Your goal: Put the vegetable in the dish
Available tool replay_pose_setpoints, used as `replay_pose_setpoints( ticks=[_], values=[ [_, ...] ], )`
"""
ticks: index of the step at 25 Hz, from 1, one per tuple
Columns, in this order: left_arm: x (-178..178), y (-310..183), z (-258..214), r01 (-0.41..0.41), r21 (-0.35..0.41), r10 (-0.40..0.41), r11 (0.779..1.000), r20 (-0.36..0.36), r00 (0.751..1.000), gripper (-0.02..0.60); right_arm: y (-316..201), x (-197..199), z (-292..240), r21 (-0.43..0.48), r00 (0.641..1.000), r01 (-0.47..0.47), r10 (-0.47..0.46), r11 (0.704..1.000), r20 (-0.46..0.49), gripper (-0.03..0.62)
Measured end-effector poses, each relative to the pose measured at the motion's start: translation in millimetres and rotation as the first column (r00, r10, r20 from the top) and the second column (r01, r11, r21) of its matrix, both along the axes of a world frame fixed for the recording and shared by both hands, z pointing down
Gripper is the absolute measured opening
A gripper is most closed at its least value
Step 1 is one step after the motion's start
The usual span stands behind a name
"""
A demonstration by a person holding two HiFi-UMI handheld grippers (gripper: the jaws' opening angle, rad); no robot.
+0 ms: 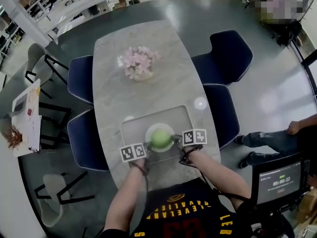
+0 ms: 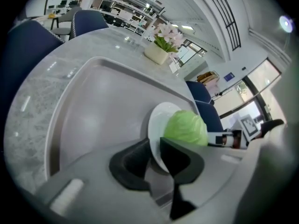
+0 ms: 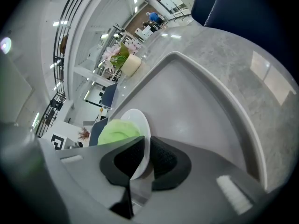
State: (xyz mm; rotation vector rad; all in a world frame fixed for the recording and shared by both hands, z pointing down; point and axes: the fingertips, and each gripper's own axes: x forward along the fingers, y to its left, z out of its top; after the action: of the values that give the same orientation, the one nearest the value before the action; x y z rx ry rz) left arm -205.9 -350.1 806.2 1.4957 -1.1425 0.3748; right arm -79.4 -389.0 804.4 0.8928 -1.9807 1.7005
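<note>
Left gripper (image 2: 155,146) and right gripper (image 3: 145,146) each pinch the thin rim of a white dish (image 1: 150,131), their jaws pressed onto it from opposite sides, over a grey tray (image 1: 130,128) on a marble table (image 1: 148,83). The vegetable, a pale green cabbage (image 1: 161,138), already sits in the dish, which lies toward the tray's near edge, about midway along it. A pot of pink flowers (image 1: 138,63) stands well beyond the tray's far edge. Whether the dish rests on the tray or hangs just above it cannot be told.

The cabbage looks round, firm and smooth-leaved, so it is likely weighty for its size and apt to roll if the dish tips (there is little wall to stop it). If taken directly, it would be best gripped across its widest part. The dish appears hard, glazed and breakable, probably slippery under the pads. Two opposed holds on the rim, kept level, seem the safest way to carry it.
</note>
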Motion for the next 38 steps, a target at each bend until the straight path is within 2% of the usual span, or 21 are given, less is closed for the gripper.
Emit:
replay_pose_setpoints(
  ticks=[7,11,15,19,21,22,24,26,28,31,38],
  values=[
    [0,0,0,-0.003,0.006,0.002,1.000,0.119,0.993,0.077,1,2,-2,0.089,0.989,0.093,-0.082,0.992,-0.121,0.055],
    [-2,-1,-4,-0.006,0.029,0.001,1.000,0.163,0.987,0.069,0,7,-6,0.119,0.986,0.098,-0.080,0.988,-0.146,0.049],
    [-10,7,-26,0.021,0.068,-0.032,0.997,0.171,0.985,0.051,6,12,-29,0.147,0.992,0.058,-0.041,0.987,-0.121,0.040],
    [-17,11,-44,0.038,0.126,-0.061,0.991,0.183,0.981,0.028,3,20,-45,0.154,0.999,-0.032,0.036,0.988,-0.027,0.028],
    [-14,12,-58,0.059,0.176,-0.084,0.983,0.138,0.987,0.011,2,24,-58,0.160,0.995,-0.090,0.081,0.983,0.063,0.011],
    [-10,12,-68,0.075,0.207,-0.094,0.975,0.084,0.992,0.003,2,24,-67,0.165,0.989,-0.113,0.095,0.980,0.111,0.006],
    [5,11,-96,0.108,0.274,-0.092,0.956,-0.071,0.993,0.003,5,26,-88,0.182,0.975,-0.135,0.098,0.974,0.197,0.006],
    [21,15,-130,0.131,0.341,-0.060,0.931,-0.213,0.975,0.002,12,25,-111,0.202,0.960,-0.136,0.078,0.970,0.270,0.006],
    [33,20,-163,0.143,0.397,-0.023,0.907,-0.290,0.957,0.002,20,24,-137,0.231,0.943,-0.131,0.049,0.964,0.329,0.006],
    [45,33,-200,0.136,0.456,0.019,0.880,-0.319,0.948,0.002,33,24,-172,0.281,0.921,-0.130,0.010,0.951,0.391,0.006],
    [66,56,-252,0.097,0.555,0.096,0.826,-0.309,0.946,0.002,51,25,-235,0.391,0.883,-0.201,-0.007,0.898,0.469,0.006]
  ],
)
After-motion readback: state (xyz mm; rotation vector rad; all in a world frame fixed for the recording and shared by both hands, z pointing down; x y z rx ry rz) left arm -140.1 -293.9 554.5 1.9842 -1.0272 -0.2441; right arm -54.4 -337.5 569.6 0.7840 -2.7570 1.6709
